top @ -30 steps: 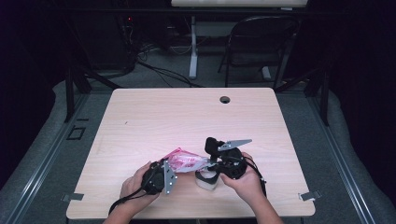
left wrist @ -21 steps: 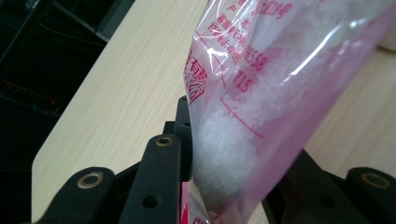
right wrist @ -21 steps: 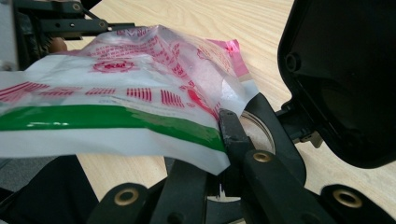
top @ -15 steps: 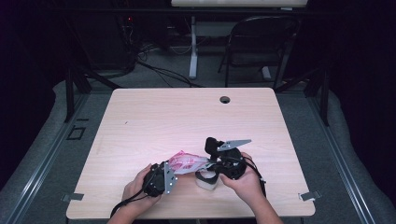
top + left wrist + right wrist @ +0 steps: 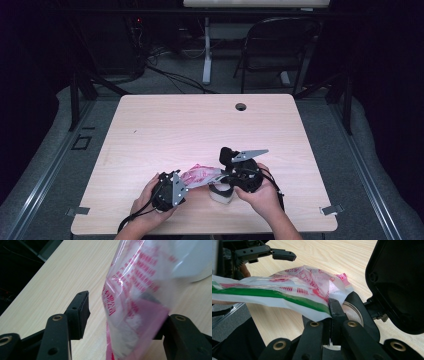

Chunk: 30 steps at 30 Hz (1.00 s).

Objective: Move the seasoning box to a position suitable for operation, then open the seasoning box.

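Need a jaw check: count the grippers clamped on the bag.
1. The right gripper pinches the bag at its green-striped edge. The left gripper has just been opening; the bag hangs between its jaws, off the left pad.

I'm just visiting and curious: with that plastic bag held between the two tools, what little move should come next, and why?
Probably draw the left gripper back from the bag: its fingers have just been opening and no longer pinch it, while the right gripper grips the bag's edge.

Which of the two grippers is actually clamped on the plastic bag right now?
The right gripper: its jaws pinch the plastic bag at its green-striped edge. The left gripper has just been opening; the bag hangs loose between its jaws.
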### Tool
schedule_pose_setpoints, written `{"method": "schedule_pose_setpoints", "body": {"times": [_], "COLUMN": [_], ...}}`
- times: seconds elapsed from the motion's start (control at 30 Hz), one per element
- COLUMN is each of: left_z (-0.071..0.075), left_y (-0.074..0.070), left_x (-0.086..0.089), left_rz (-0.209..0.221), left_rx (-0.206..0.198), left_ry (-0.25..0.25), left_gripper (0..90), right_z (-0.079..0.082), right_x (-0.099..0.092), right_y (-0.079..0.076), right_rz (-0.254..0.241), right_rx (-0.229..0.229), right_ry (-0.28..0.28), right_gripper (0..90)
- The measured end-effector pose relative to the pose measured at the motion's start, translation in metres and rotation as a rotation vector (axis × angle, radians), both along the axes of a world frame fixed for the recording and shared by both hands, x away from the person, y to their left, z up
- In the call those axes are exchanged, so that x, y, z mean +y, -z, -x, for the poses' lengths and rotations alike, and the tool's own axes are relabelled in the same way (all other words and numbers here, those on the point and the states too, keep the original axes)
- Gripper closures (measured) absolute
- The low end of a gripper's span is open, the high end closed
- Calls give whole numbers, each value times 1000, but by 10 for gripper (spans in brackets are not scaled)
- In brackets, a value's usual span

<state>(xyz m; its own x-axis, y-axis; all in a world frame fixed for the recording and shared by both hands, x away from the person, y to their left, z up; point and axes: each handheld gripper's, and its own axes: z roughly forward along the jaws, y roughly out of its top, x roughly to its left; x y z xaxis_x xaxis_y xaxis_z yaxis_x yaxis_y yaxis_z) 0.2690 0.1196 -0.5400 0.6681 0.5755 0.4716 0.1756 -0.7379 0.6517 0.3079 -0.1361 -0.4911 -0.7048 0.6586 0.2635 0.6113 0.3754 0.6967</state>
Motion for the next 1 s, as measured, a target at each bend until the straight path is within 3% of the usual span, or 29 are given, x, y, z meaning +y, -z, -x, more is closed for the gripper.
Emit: {"method": "schedule_pose_setpoints", "body": {"times": [0.37, 0.63, 0.93, 1.0], "left_z": [6, 6, 8, 8], "left_y": [-11, -10, -7, -7], "left_x": [-12, -14, -18, -17], "left_rz": [38, 27, -9, -2], "left_rx": [0, 30, 21, 34], "left_ry": [27, 41, 41, 36], "left_gripper": [481, 642, 809, 859], "right_z": [1, 1, 2, 2], "right_x": [3, 4, 5, 5], "right_y": [-1, -1, -2, -2], "right_rz": [-8, -12, -23, -25], "right_rx": [2, -1, 0, -1], "right_ry": [-10, -13, -16, -20], "right_gripper": [894, 894, 888, 882]}}
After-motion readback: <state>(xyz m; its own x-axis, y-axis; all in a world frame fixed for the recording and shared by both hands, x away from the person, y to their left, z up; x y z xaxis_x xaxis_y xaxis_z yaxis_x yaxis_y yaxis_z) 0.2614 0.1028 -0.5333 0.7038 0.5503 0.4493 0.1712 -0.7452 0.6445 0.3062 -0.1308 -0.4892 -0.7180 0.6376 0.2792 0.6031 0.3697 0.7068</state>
